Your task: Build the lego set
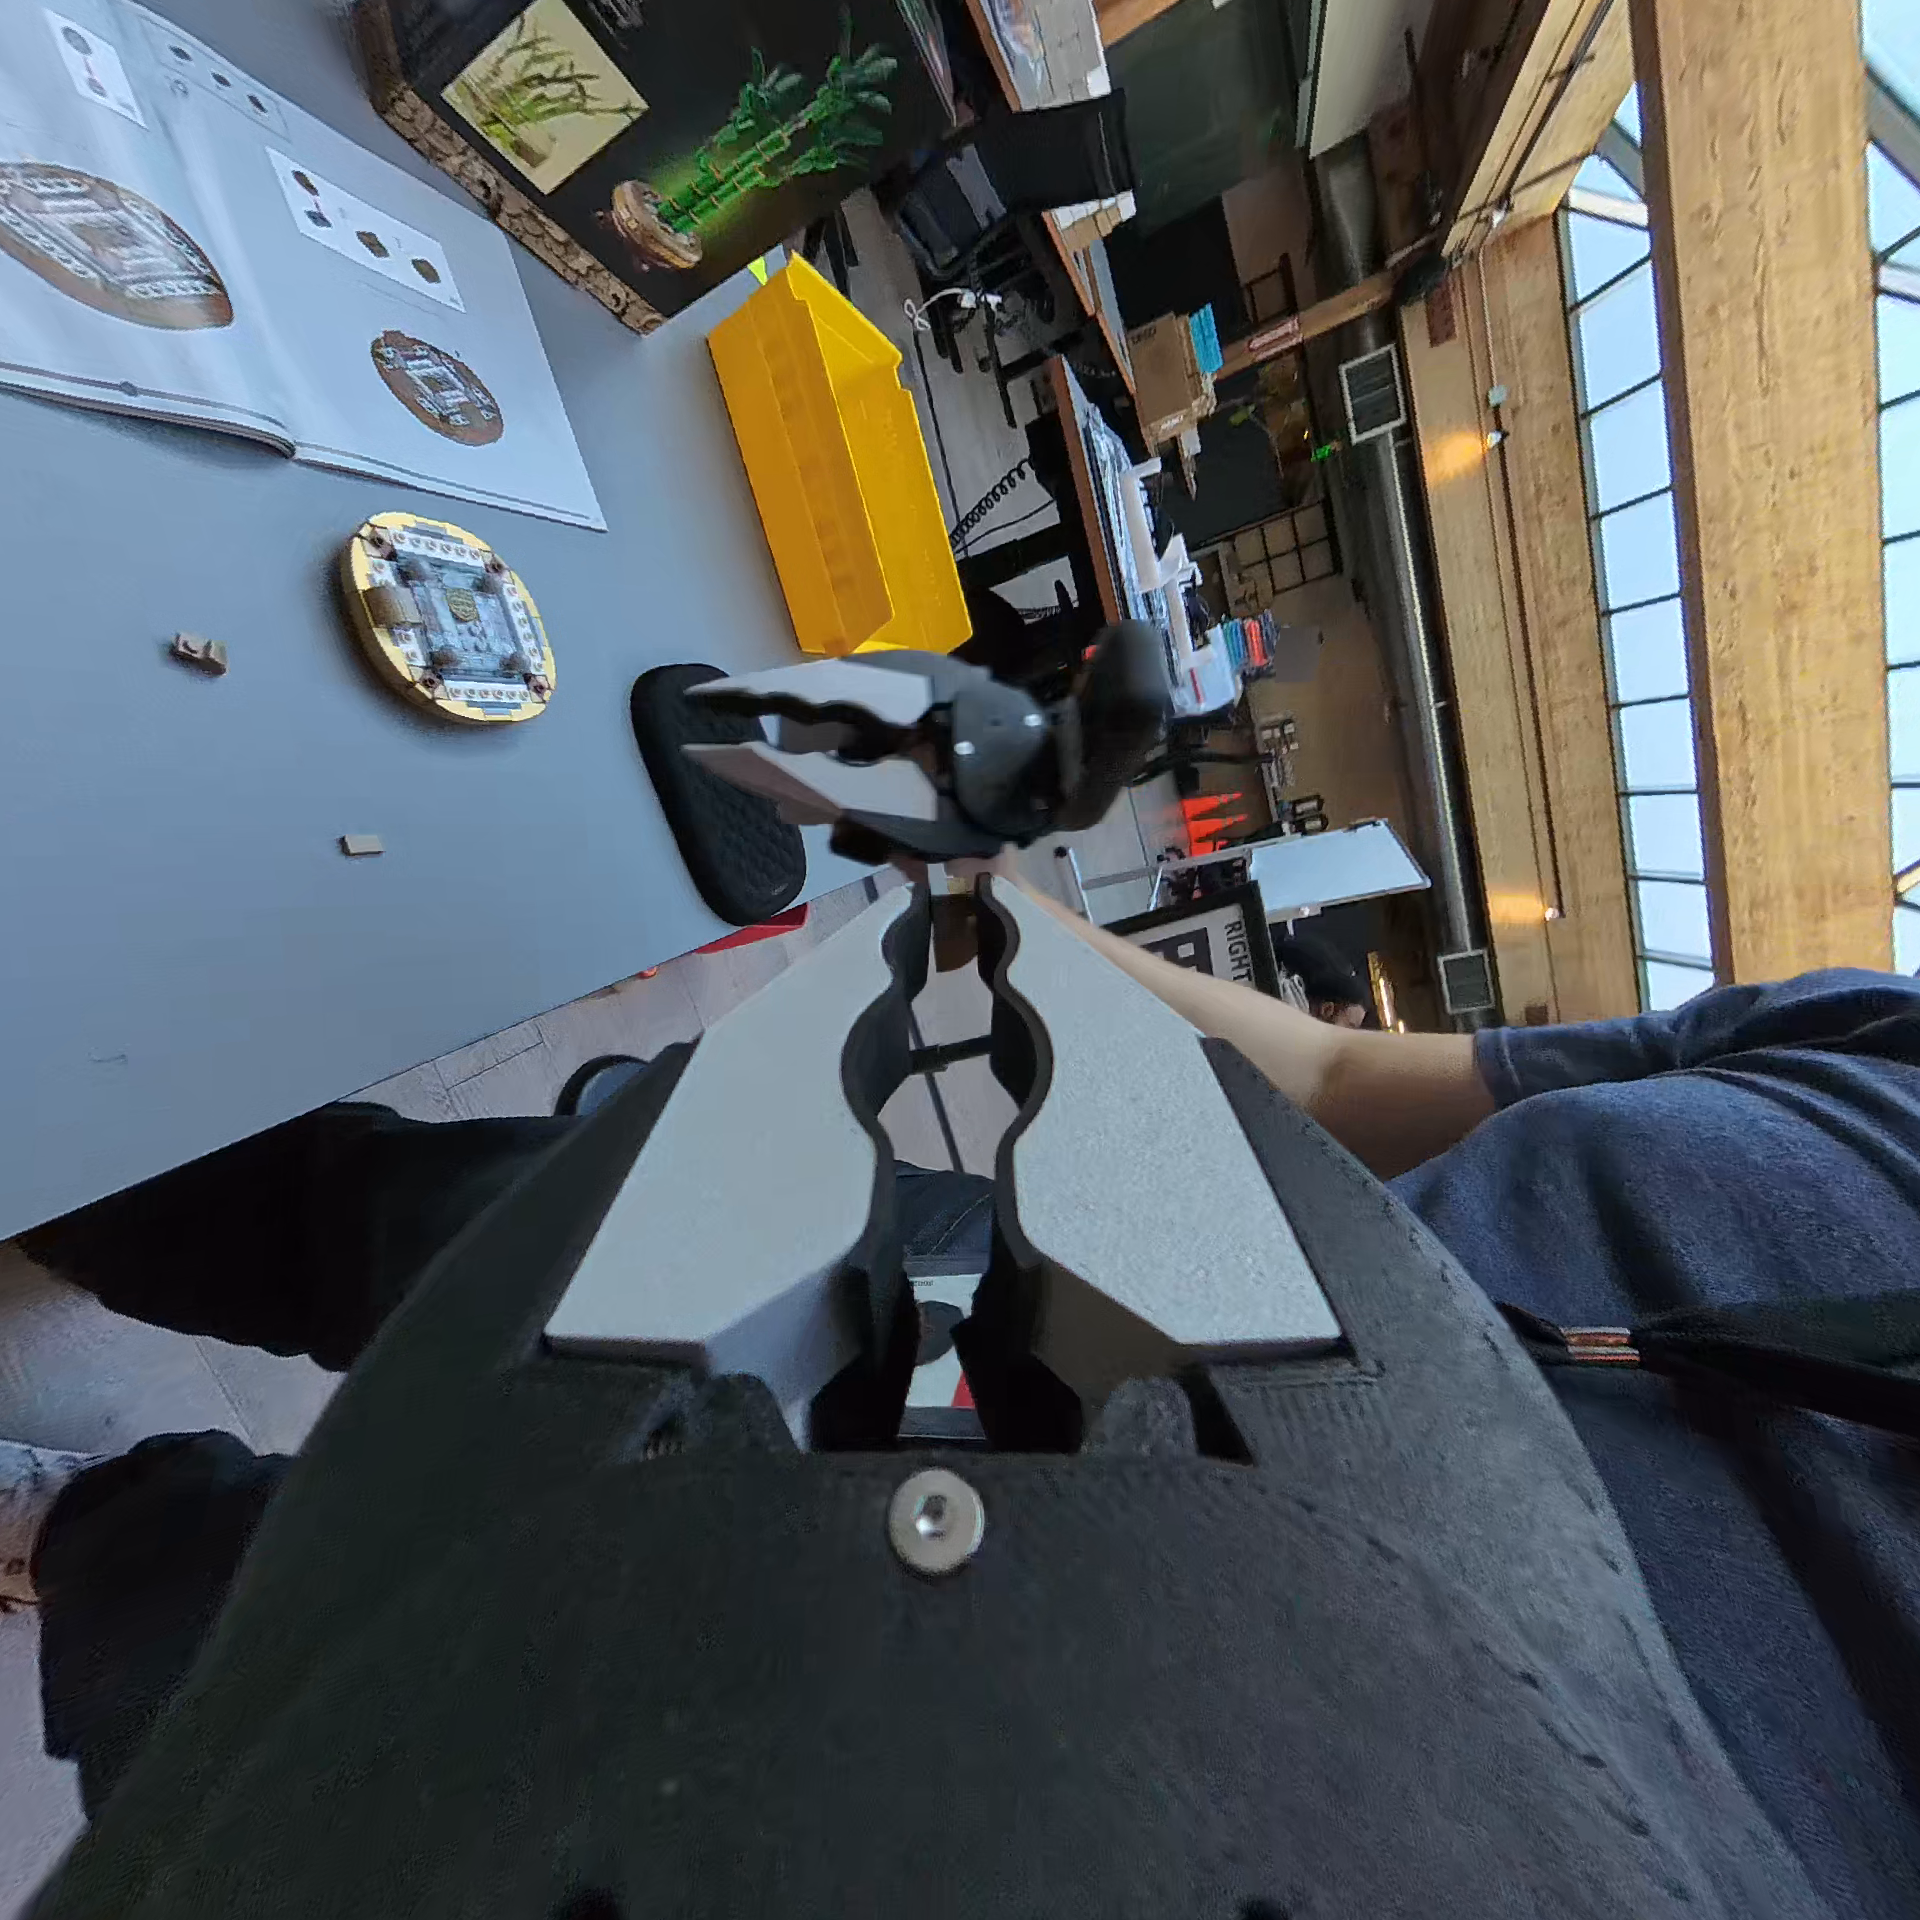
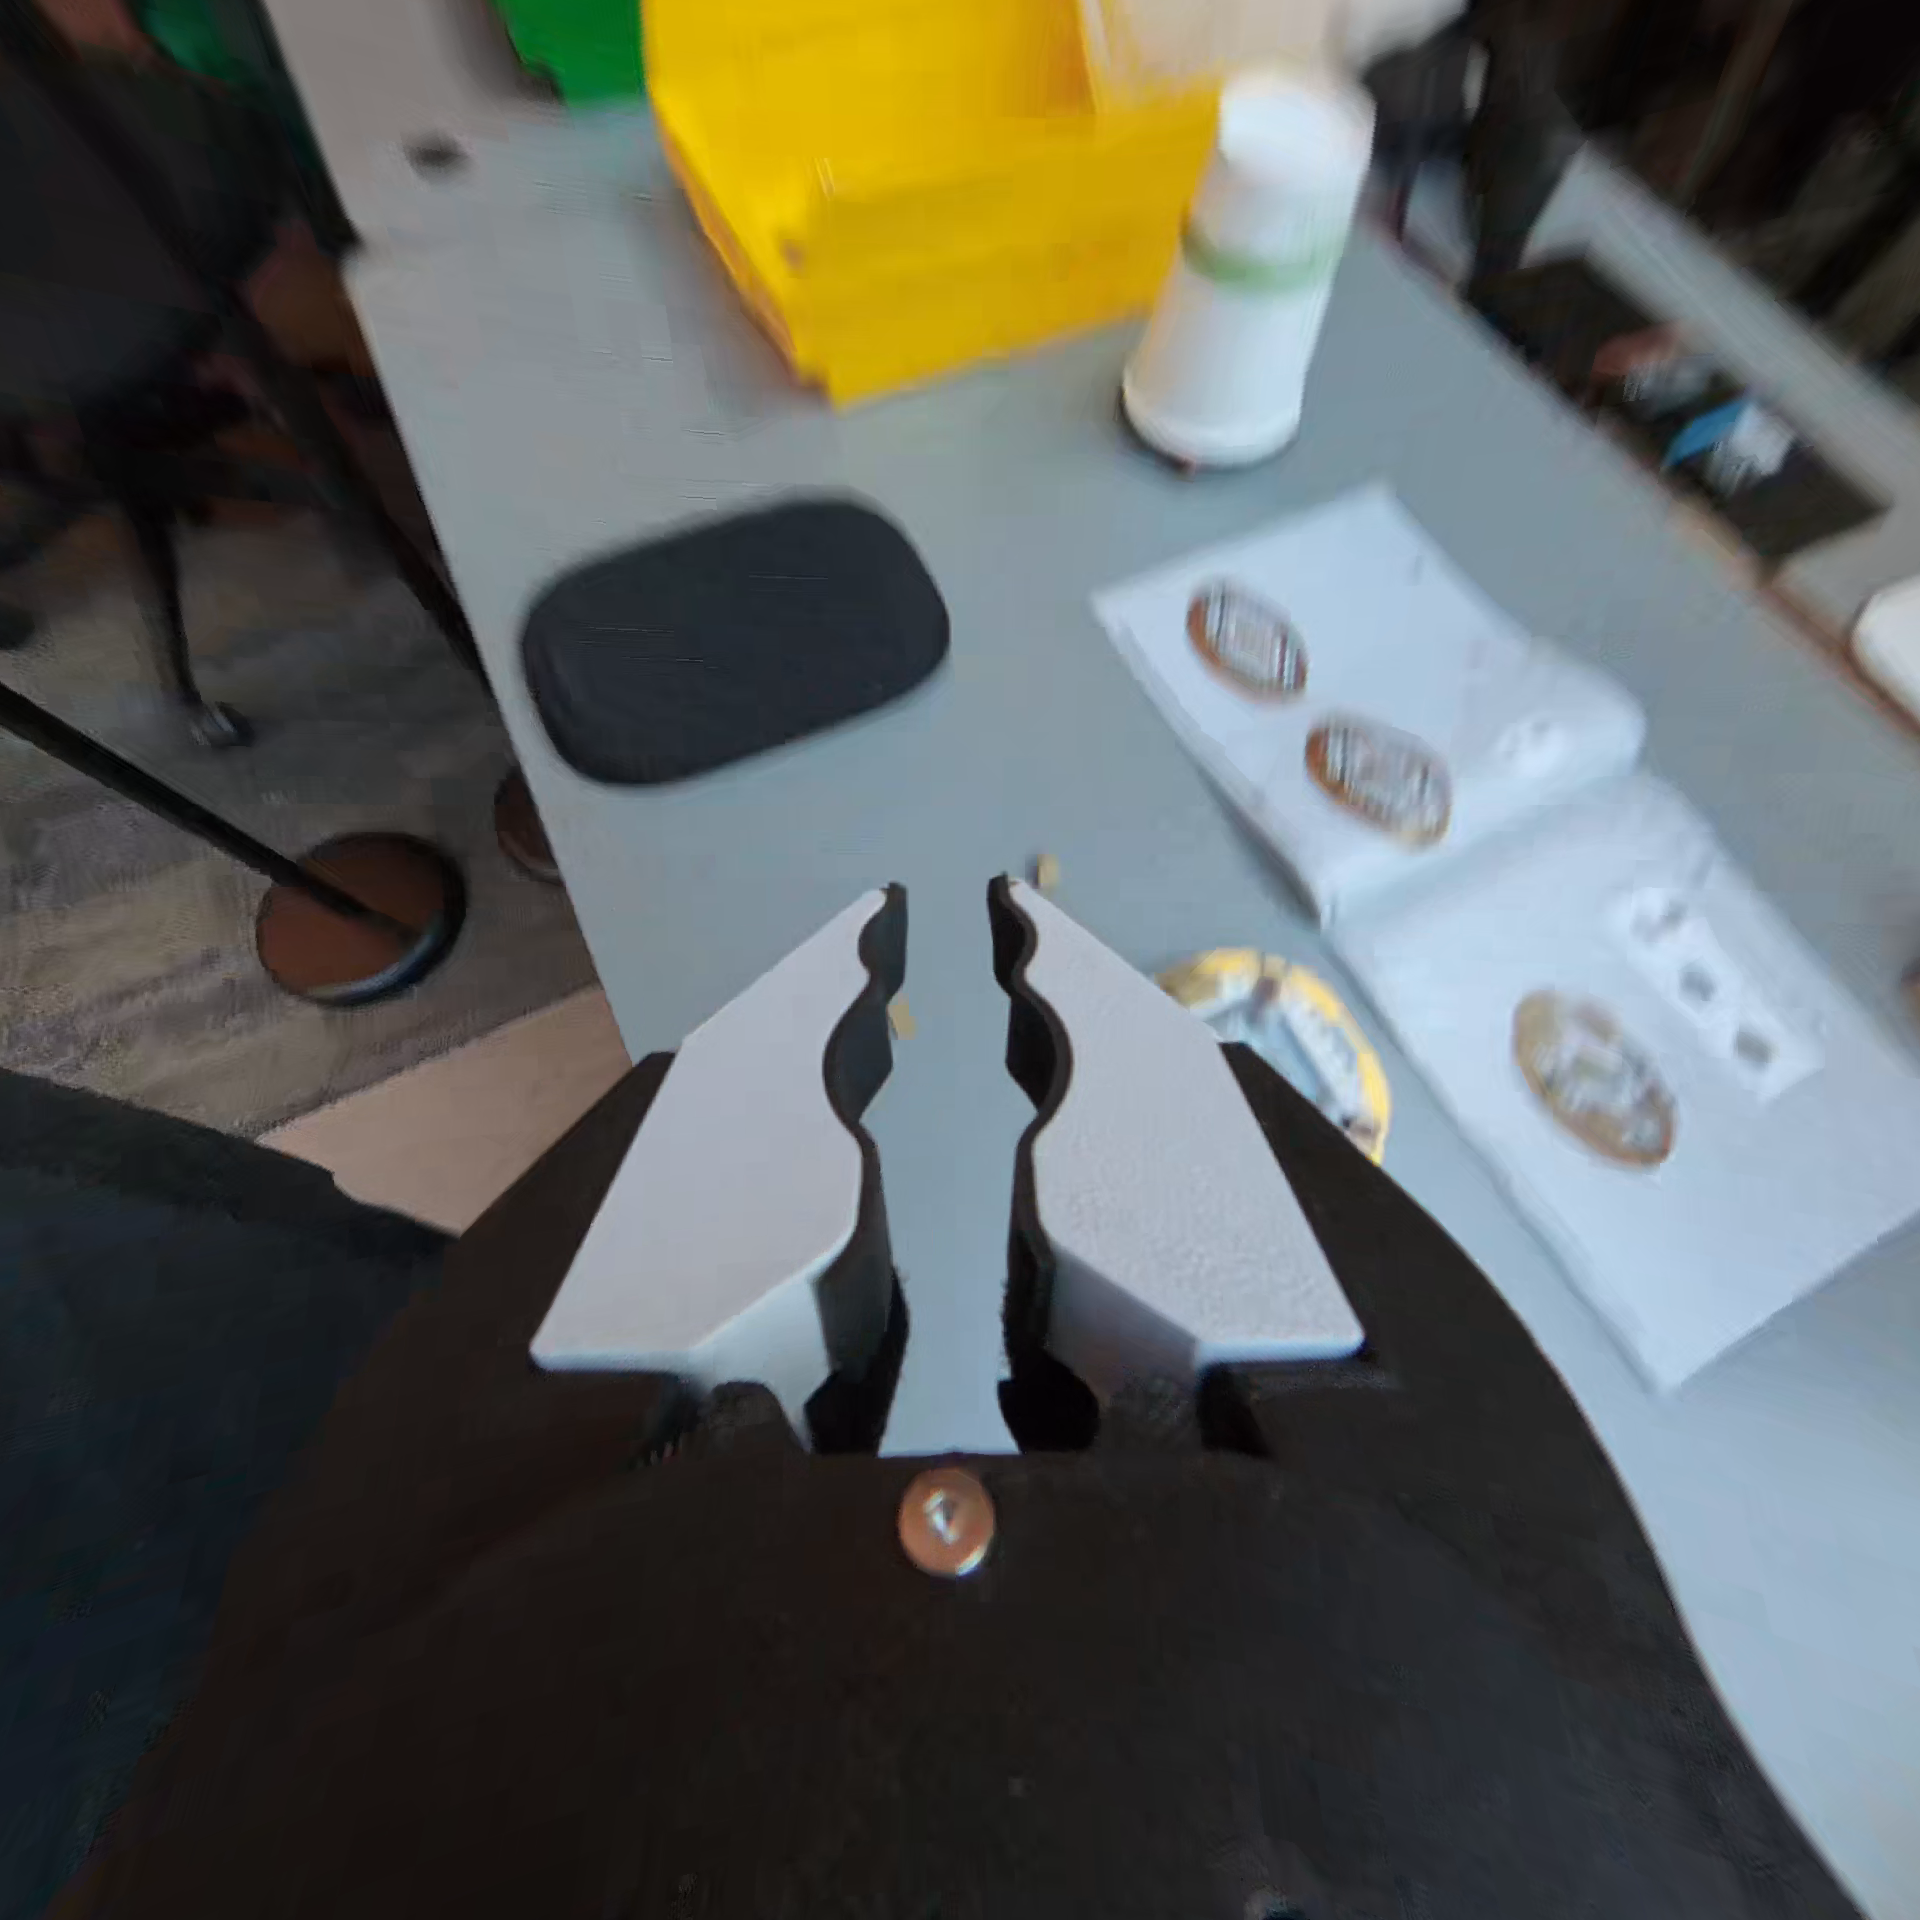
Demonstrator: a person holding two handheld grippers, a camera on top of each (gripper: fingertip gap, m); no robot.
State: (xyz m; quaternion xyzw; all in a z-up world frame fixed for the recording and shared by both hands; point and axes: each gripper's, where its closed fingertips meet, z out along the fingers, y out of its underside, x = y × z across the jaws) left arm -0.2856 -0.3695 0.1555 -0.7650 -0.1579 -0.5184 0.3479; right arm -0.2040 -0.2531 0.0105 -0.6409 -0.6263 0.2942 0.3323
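Round lego base [image 1: 447, 616], gold-rimmed with a grey and white studded centre, flat on the smooth grey table [image 1: 208, 935], below the open instruction booklet [image 1: 260, 291]. Two small tan bricks, [image 1: 200, 652] and [image 1: 361, 845], loose nearby. Left gripper [image 1: 954, 894], matte grey wavy-edged fingers, held off the table edge, tips nearly closed on a small dark piece, hard to identify. Right gripper [image 2: 943, 888] above the table, jaws parted, nothing between. Black textured oval pad [image 2: 732, 636], yellow plastic bin [image 2: 935, 208] and a white bottle [image 2: 1242, 270] beyond; this view blurred.
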